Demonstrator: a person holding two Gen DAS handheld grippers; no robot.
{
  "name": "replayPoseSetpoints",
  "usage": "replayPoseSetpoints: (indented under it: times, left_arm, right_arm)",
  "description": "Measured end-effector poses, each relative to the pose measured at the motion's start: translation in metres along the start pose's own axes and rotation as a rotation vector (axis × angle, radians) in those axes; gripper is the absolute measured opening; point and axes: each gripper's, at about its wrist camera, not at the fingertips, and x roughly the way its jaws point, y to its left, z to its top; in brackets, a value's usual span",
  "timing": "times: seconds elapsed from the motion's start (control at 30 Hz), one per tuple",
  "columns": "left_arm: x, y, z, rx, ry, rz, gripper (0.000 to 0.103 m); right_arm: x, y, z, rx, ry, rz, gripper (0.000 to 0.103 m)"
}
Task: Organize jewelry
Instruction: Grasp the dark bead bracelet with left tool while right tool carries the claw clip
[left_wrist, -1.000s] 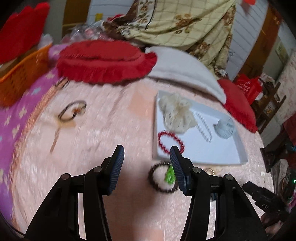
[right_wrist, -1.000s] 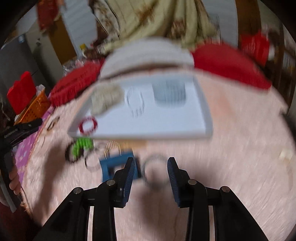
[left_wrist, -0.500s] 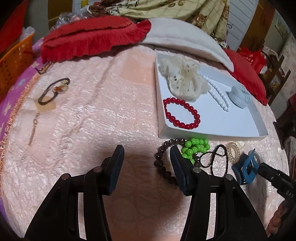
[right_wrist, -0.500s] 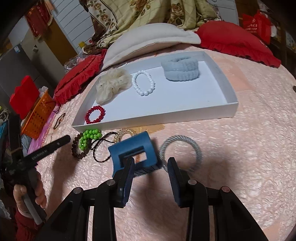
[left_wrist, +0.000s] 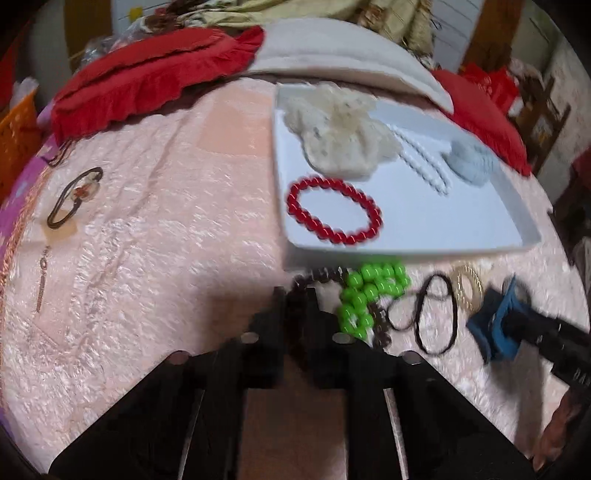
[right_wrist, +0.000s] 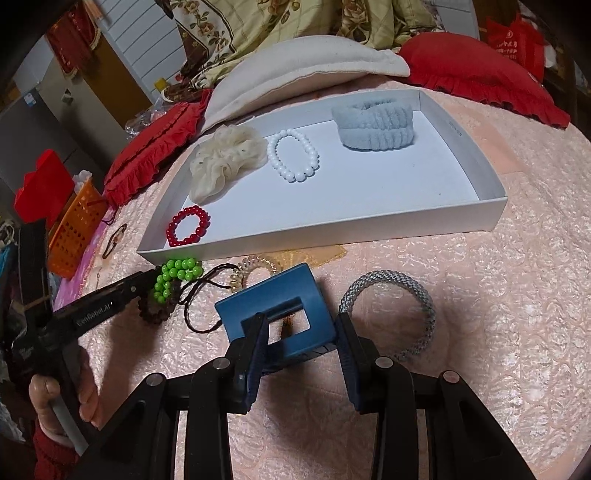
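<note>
On the pink bedspread, my left gripper (left_wrist: 297, 295) points steeply down with its jaws closing tight on a brown bead bracelet (left_wrist: 325, 275). A green bead bracelet (left_wrist: 373, 291) lies over that bracelet. My right gripper (right_wrist: 301, 332) is open and straddles a blue rectangular hair clip (right_wrist: 258, 299) that lies between its fingers. A grey woven bangle (right_wrist: 424, 295) lies just to its right. The white tray (right_wrist: 332, 229) behind holds a red bead bracelet (right_wrist: 173, 236), a cream scrunchie (right_wrist: 225, 158), a white bead bracelet (right_wrist: 295, 177) and a blue-grey scrunchie (right_wrist: 373, 125).
A black hair tie (left_wrist: 436, 317) and a gold coil tie (left_wrist: 467, 288) lie between the two grippers. Far left lie a dark hair tie with a charm (left_wrist: 74, 195) and a thin chain (left_wrist: 40, 284). Pillows line the back, with an orange basket (right_wrist: 74, 232) at the left.
The left gripper sank onto the brown bracelet and its open jaws came together on it. The right gripper slid forward until the blue clip lay between its fingers.
</note>
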Motion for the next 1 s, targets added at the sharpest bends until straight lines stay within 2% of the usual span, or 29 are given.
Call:
replayPoseSetpoints:
  times: [0.13, 0.3, 0.57, 0.63, 0.7, 1.0]
  left_arm:
    - [-0.010, -0.009, -0.007, 0.036, -0.003, -0.037, 0.007]
    - [-0.039, -0.013, -0.012, 0.064, -0.071, -0.082, 0.007]
    - [-0.063, 0.009, -0.011, -0.001, -0.122, -0.120, 0.007]
    - [-0.069, 0.014, -0.010, -0.021, -0.139, -0.131, 0.007]
    - [-0.076, 0.020, -0.009, -0.037, -0.156, -0.139, 0.007]
    - [-0.094, 0.039, -0.004, -0.102, -0.211, -0.198, 0.007]
  right_arm:
    - [-0.001, -0.002, -0.001, 0.018, 0.000, 0.000, 0.035]
    - [-0.004, -0.001, -0.006, 0.029, 0.006, -0.012, 0.035]
    - [-0.004, -0.002, -0.006, 0.068, 0.012, -0.013, 0.035]
    - [-0.005, -0.003, -0.005, 0.072, 0.013, -0.006, 0.031]
    - [-0.007, -0.003, -0.006, 0.076, 0.011, 0.021, 0.023]
    - [-0.018, 0.009, -0.009, 0.062, -0.013, 0.050, 0.023]
